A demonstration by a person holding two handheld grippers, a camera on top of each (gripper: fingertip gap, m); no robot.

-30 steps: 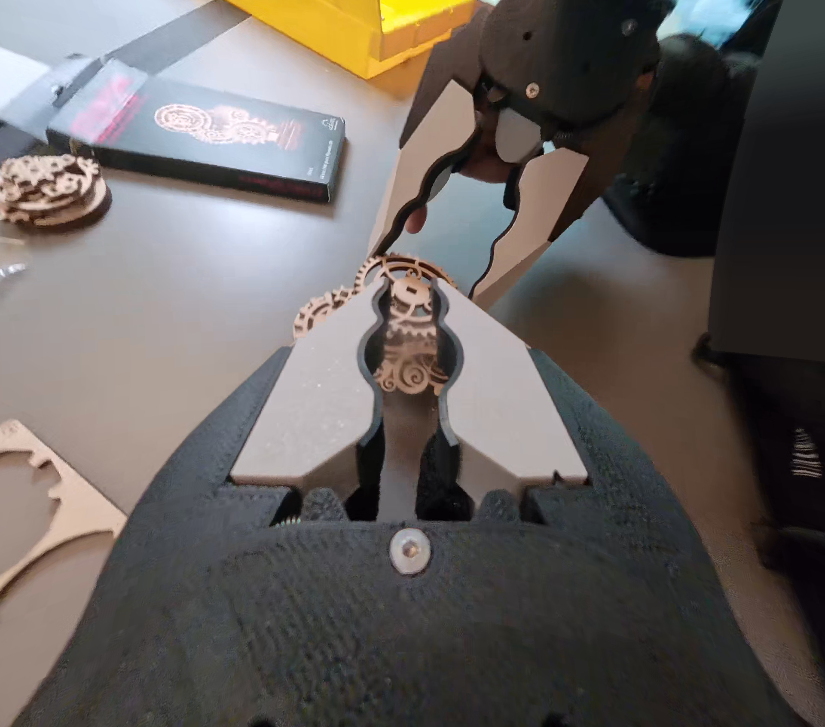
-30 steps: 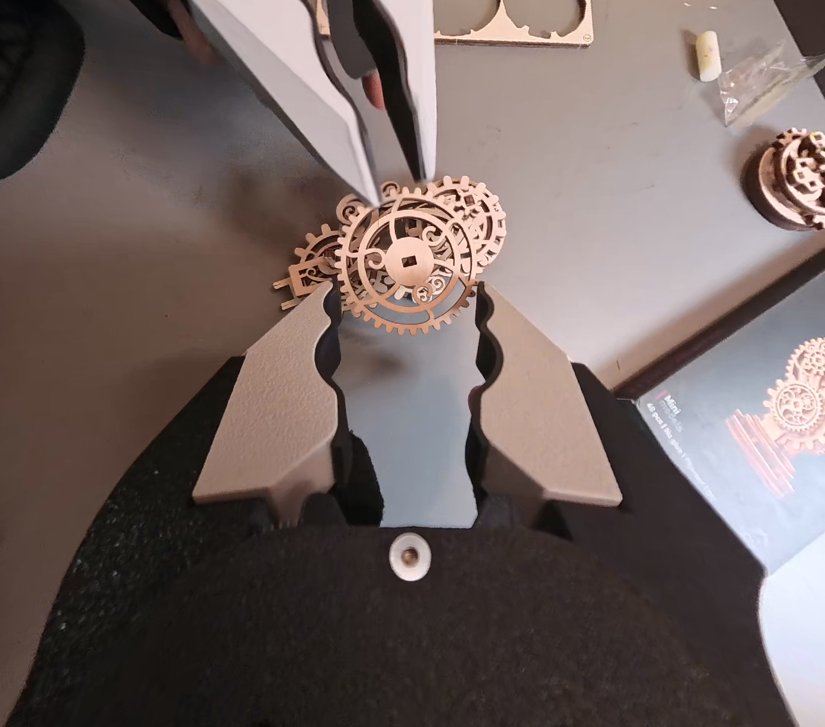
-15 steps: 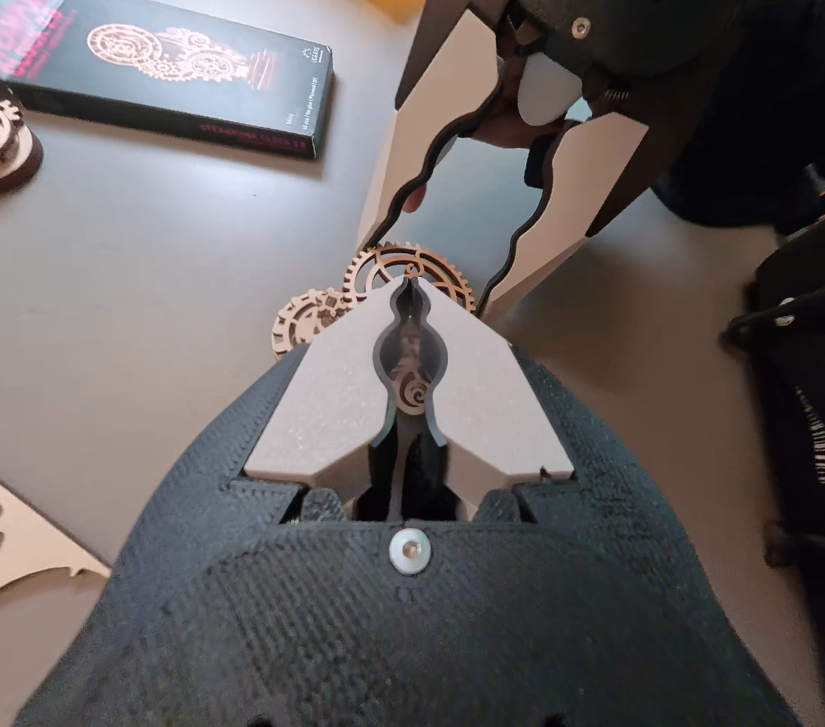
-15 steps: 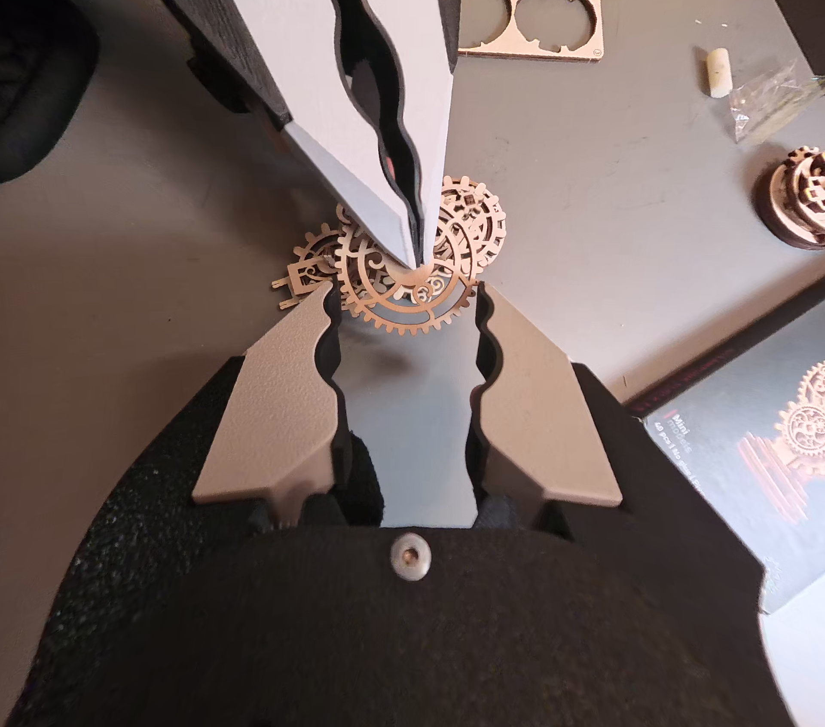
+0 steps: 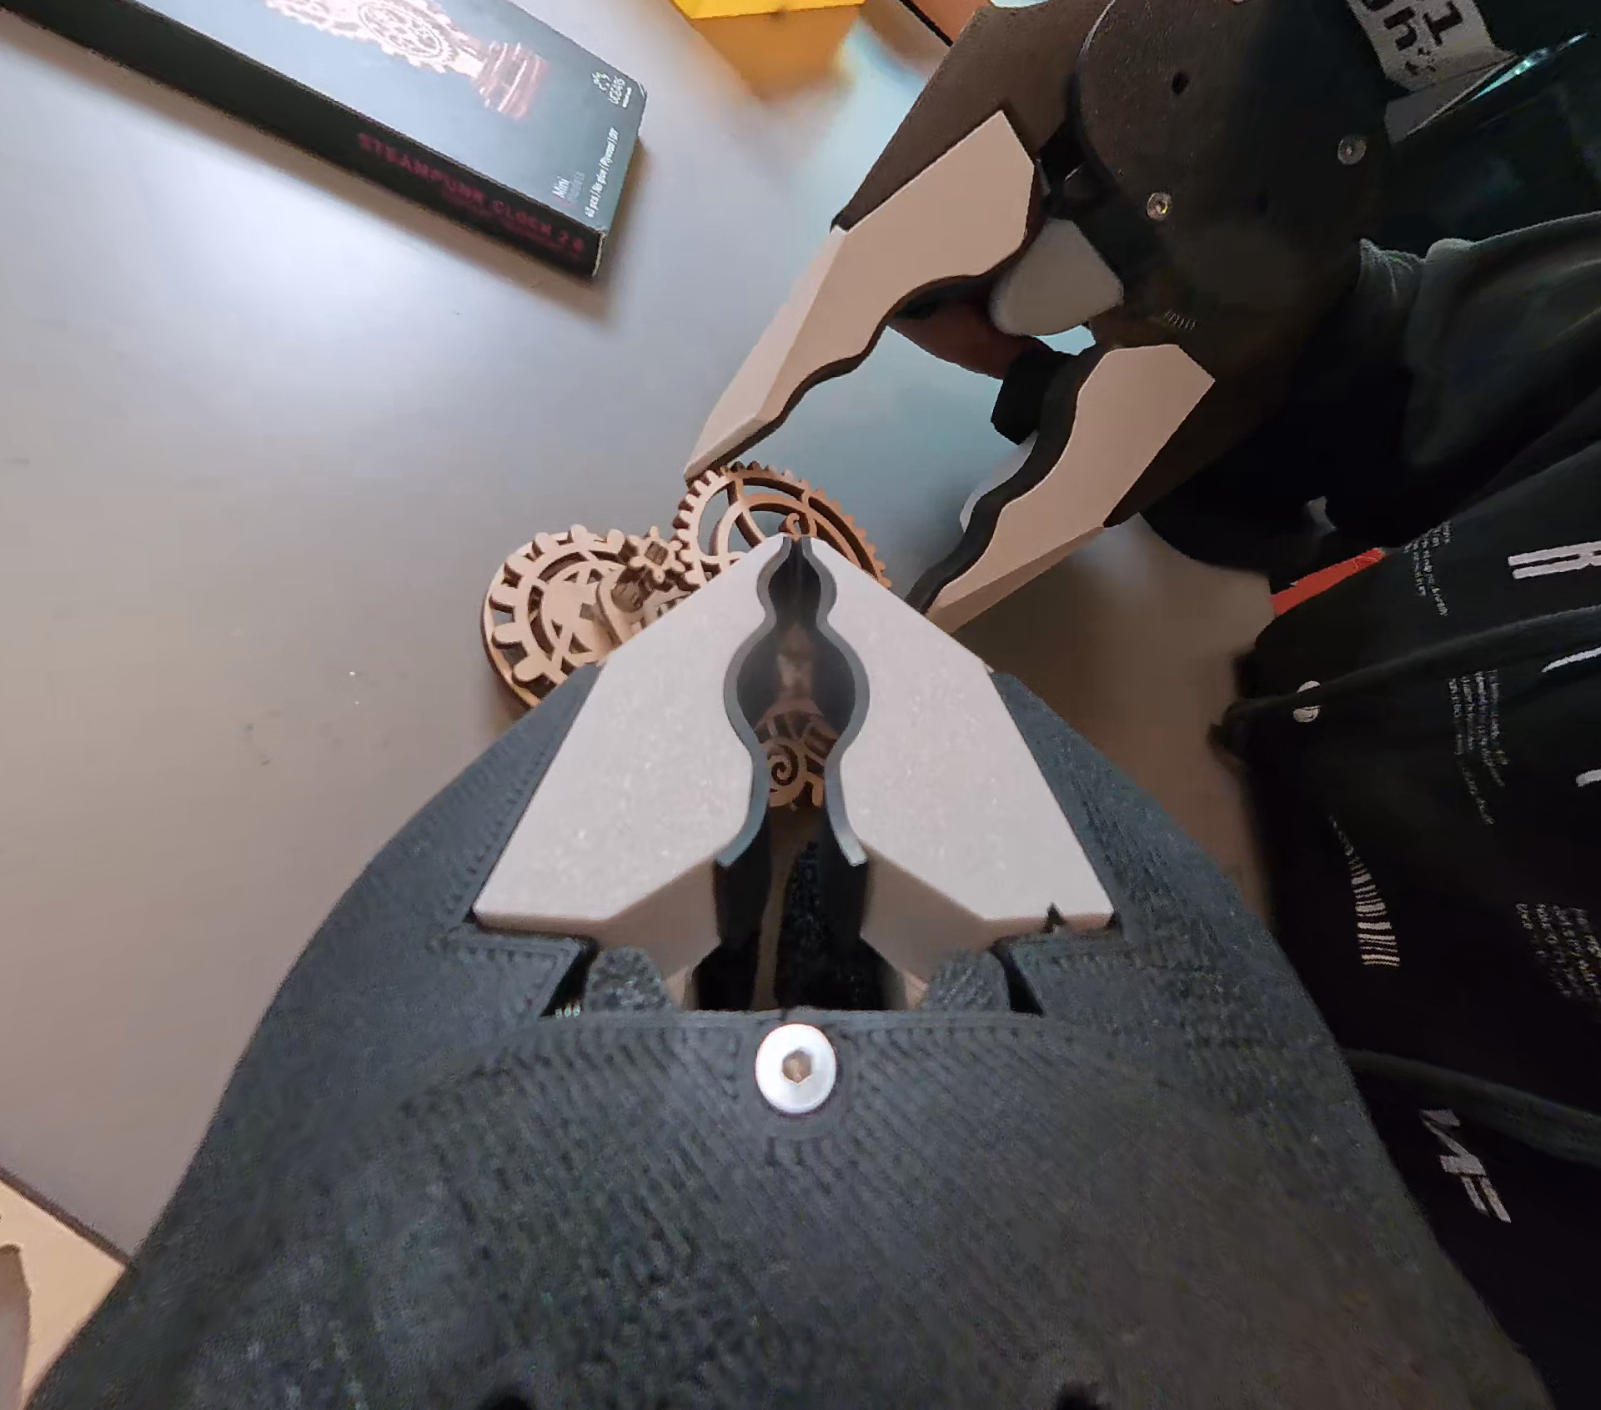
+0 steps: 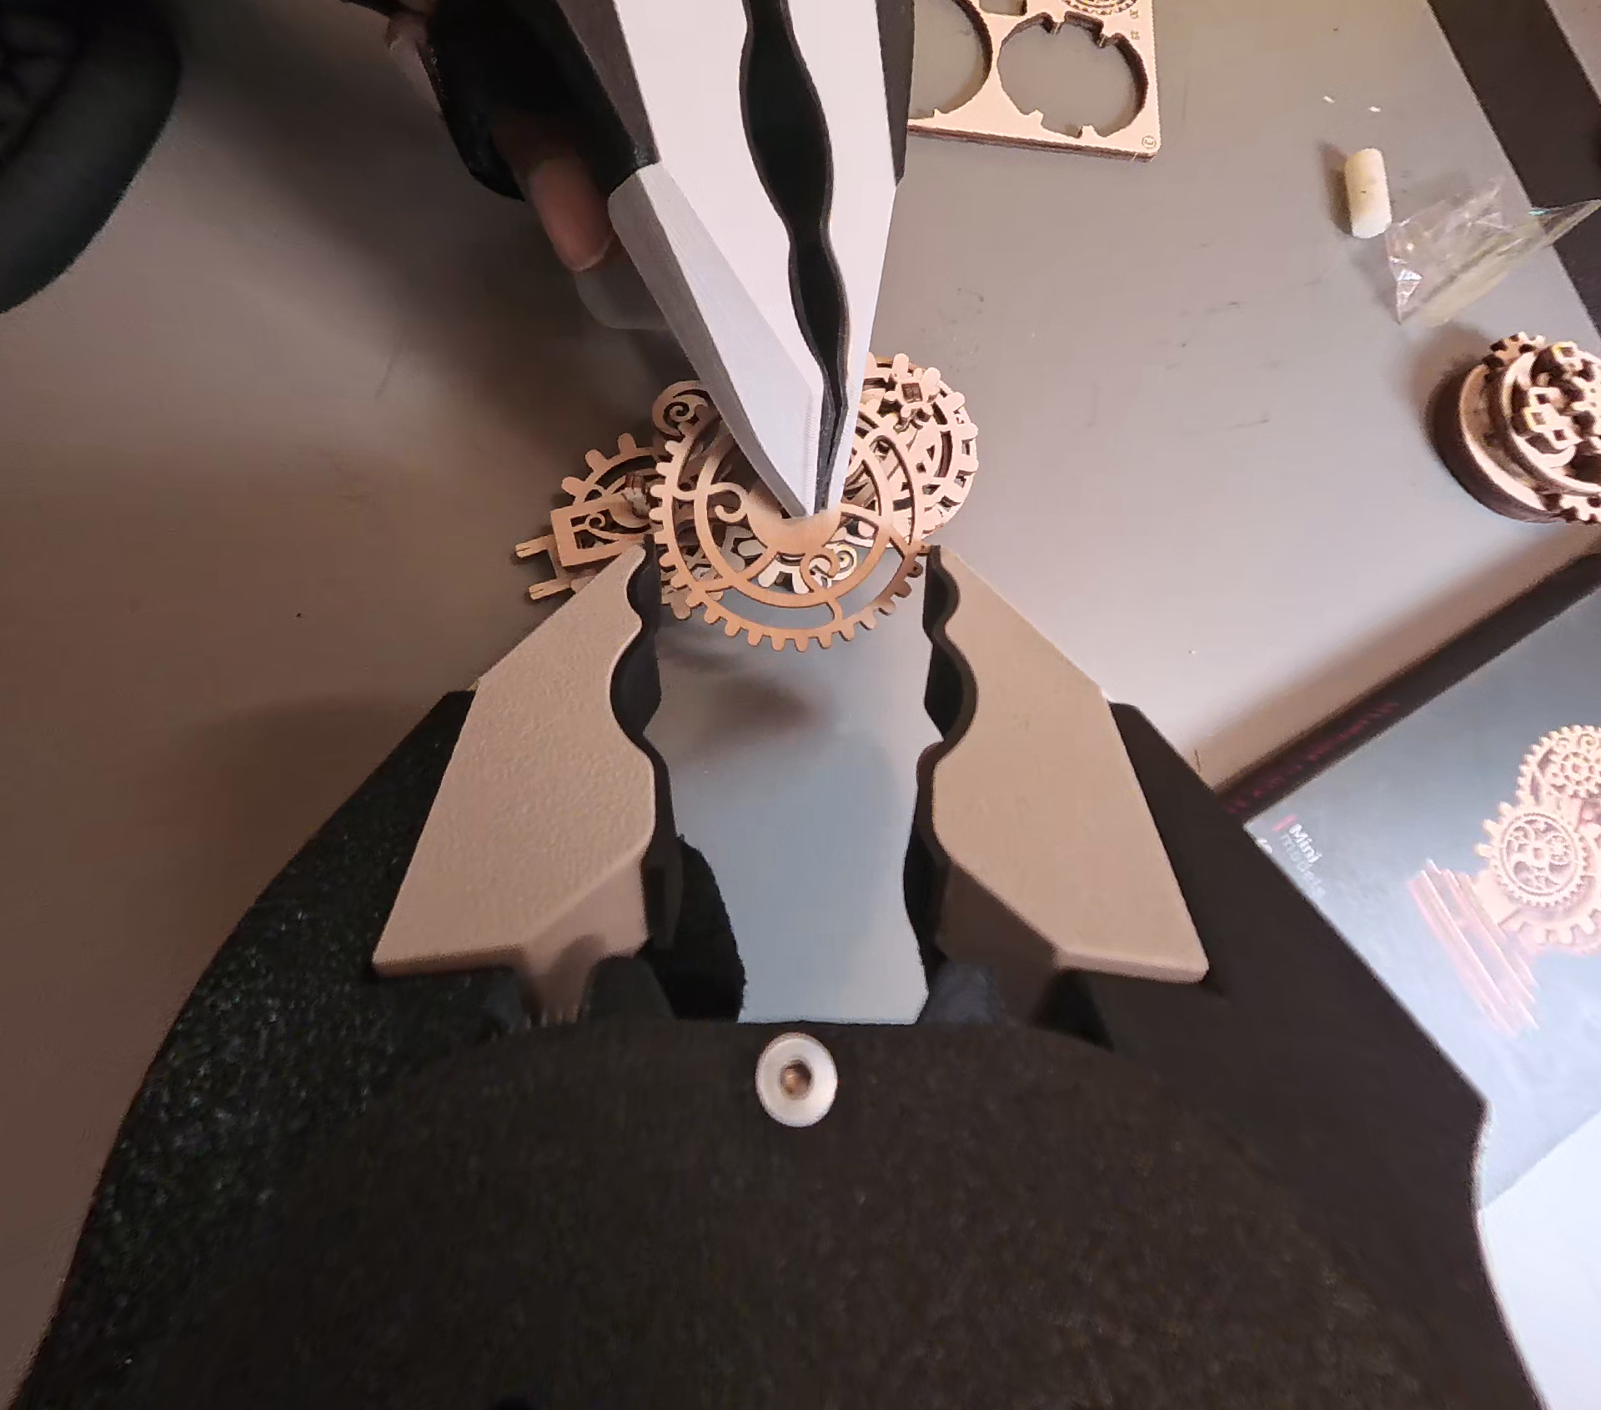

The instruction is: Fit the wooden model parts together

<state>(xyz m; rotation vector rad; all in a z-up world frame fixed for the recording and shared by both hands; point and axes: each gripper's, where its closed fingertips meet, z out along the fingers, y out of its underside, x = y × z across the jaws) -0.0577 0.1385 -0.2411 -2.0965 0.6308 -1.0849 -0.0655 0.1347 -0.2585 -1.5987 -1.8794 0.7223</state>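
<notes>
The left gripper [image 6: 814, 502] was clenched — its fingertips together, pressed onto the hub of the large wooden gear [image 6: 784, 571] atop the gear model [image 5: 589, 606], which lay on the grey worktop [image 5: 260, 502] near its front edge. The right gripper [image 6: 784, 580] stood released, jaws spread wide, straddling the gear's rim — contact unclear. A cut-out wooden sheet [image 6: 1040, 43] lay toward the far edge.
</notes>
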